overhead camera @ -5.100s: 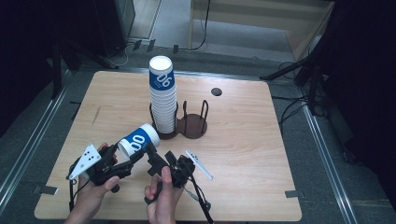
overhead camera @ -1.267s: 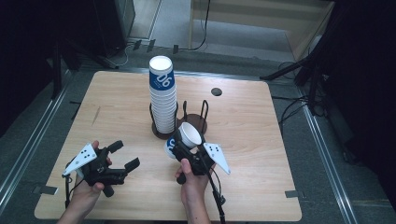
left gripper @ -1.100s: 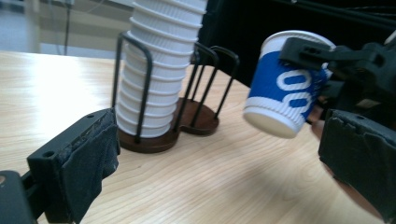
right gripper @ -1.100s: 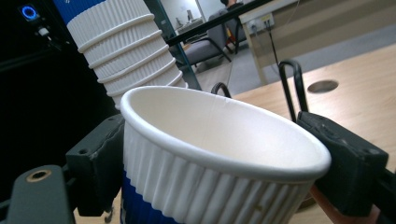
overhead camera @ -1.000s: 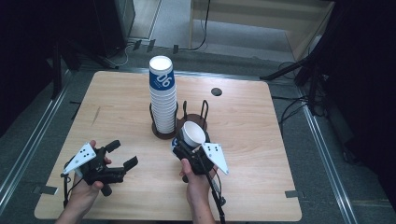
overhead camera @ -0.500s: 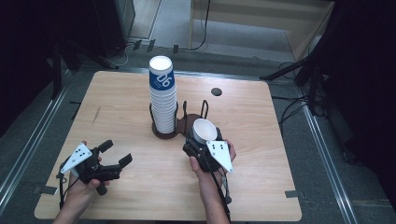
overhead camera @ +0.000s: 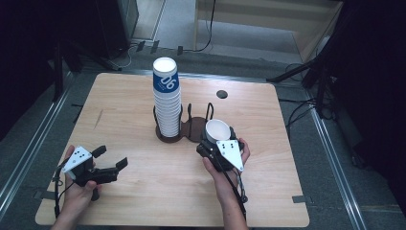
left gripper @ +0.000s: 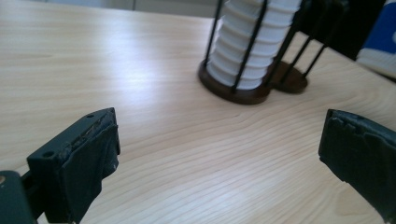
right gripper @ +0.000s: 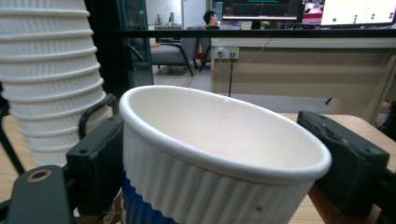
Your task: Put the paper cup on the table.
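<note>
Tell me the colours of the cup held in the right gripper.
The cup is white with ribbed sides and a blue band lower down, shown best in the right gripper view.

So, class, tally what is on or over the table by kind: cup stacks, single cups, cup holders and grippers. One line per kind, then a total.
Stack of cups: 1
Single cup, mouth up, held in the right gripper: 1
Dark two-ring cup holder: 1
Grippers, counting the open, empty left gripper: 2
Total: 5
</note>
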The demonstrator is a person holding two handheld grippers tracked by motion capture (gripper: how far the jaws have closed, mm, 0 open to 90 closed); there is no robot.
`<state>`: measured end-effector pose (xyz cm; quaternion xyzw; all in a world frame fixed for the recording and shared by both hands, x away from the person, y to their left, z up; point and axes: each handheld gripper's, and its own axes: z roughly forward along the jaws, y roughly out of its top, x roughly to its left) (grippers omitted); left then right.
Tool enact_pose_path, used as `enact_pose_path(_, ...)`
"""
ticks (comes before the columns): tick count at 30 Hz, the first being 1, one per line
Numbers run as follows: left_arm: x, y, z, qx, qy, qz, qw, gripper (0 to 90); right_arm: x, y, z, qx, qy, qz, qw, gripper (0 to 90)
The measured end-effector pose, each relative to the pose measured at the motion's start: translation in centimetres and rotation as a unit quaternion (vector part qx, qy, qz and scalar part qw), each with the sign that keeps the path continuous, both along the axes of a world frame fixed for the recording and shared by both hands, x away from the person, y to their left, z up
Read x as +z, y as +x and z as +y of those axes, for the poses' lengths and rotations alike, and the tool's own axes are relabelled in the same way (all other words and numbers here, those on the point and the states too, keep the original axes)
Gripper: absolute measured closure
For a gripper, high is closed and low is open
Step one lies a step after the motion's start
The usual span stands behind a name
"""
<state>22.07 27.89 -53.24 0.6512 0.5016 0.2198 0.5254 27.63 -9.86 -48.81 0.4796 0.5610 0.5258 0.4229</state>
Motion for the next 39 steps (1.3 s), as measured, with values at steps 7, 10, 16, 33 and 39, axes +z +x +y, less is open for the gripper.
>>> enact_pose_path(7,-0.7,0.3,1.6,0.025,0.013,0.018,0.9994,0.0,-0.6,1.2,-1.0,-0.017,-0.019,0.002,0.9997,14.0)
enact_pose_path(10,-1.0,0.3,2.2,0.033,0.014,0.020,0.9992,0.0,-0.8,1.6,-1.5,-0.021,-0.031,-0.005,0.9993,14.0)
enact_pose_path(16,-1.5,0.4,2.6,0.045,0.015,0.025,0.9985,0.0,-1.3,2.6,-1.8,-0.018,-0.065,-0.014,0.9976,14.1)
enact_pose_path(33,-1.8,0.2,2.4,0.040,0.013,0.017,0.9990,0.0,-3.1,7.6,-3.5,-0.058,-0.107,-0.009,0.9925,14.1)
enact_pose_path(39,-1.8,0.2,2.4,0.039,0.011,0.018,0.9990,0.0,-3.7,8.9,-4.1,-0.076,-0.126,-0.003,0.9892,14.1)
